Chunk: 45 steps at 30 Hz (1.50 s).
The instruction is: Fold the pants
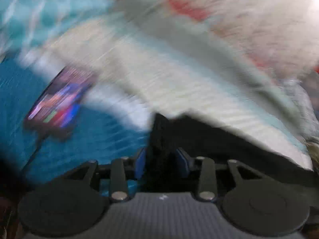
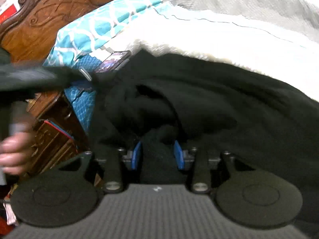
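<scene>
The black pants [image 2: 199, 103] lie bunched along the near edge of the bed, against a white fleecy blanket [image 2: 219, 37]. The right gripper [image 2: 157, 155] has dark cloth between its blue pads, jaws partly apart; the left gripper [image 1: 162, 159] is clamped on a raised fold of the pants. A phone [image 1: 57, 101] rests on the teal sheet [image 1: 95, 135] near the bed's left edge
</scene>
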Each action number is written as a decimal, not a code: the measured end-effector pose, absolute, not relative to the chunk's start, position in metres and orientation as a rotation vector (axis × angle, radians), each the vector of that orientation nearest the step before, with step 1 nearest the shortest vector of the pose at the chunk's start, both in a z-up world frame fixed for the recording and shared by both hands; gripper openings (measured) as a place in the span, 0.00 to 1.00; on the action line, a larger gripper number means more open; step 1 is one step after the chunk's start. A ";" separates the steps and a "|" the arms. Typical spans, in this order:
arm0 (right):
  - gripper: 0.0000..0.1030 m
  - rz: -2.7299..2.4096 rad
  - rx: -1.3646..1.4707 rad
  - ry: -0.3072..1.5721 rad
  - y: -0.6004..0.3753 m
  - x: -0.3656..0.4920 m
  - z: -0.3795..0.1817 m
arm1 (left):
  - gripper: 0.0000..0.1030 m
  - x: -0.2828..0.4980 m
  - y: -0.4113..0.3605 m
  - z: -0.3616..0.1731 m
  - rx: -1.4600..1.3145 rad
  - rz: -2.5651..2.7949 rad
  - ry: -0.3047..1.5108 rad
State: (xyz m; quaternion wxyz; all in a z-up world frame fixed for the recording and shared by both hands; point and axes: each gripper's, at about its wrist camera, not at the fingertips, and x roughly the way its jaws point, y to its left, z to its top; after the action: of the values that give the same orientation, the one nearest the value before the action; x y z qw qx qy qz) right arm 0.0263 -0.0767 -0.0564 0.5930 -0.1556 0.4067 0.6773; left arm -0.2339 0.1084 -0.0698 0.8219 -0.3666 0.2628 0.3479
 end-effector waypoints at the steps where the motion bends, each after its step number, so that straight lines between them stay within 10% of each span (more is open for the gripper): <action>1: 0.39 1.582 -0.351 0.947 -0.078 0.025 -0.049 | 0.35 -0.249 0.115 -0.070 -0.863 0.713 0.485; 9: 0.39 1.548 -0.245 0.989 -0.099 0.035 -0.049 | 0.35 -0.240 0.129 -0.014 -0.740 0.654 0.370; 15: 0.39 1.535 -0.229 0.982 -0.108 0.043 -0.044 | 0.59 -0.158 0.153 -0.029 -0.623 0.564 0.641; 18: 0.39 1.519 -0.229 0.992 -0.113 0.045 -0.046 | 0.42 -0.137 0.174 -0.057 -0.735 0.502 0.722; 20: 0.39 1.511 -0.222 1.000 -0.115 0.047 -0.047 | 0.08 -0.130 0.176 -0.067 -0.767 0.492 0.746; 26: 0.39 1.497 -0.213 1.016 -0.115 0.050 -0.051 | 0.05 -0.182 0.170 -0.034 -0.799 0.635 0.481; 34: 0.41 1.495 -0.195 1.021 -0.114 0.053 -0.046 | 0.03 -0.166 0.172 -0.079 -0.711 0.904 0.676; 45: 0.43 1.602 -0.098 0.983 -0.122 0.049 -0.028 | 0.07 -0.196 0.088 -0.007 -0.741 0.567 0.420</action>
State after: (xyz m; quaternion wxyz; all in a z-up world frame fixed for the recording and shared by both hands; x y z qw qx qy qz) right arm 0.0485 -0.1222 -0.0284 0.5890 -0.0420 0.4220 0.6879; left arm -0.1956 0.0876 -0.0068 0.8720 -0.3546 0.2008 0.2712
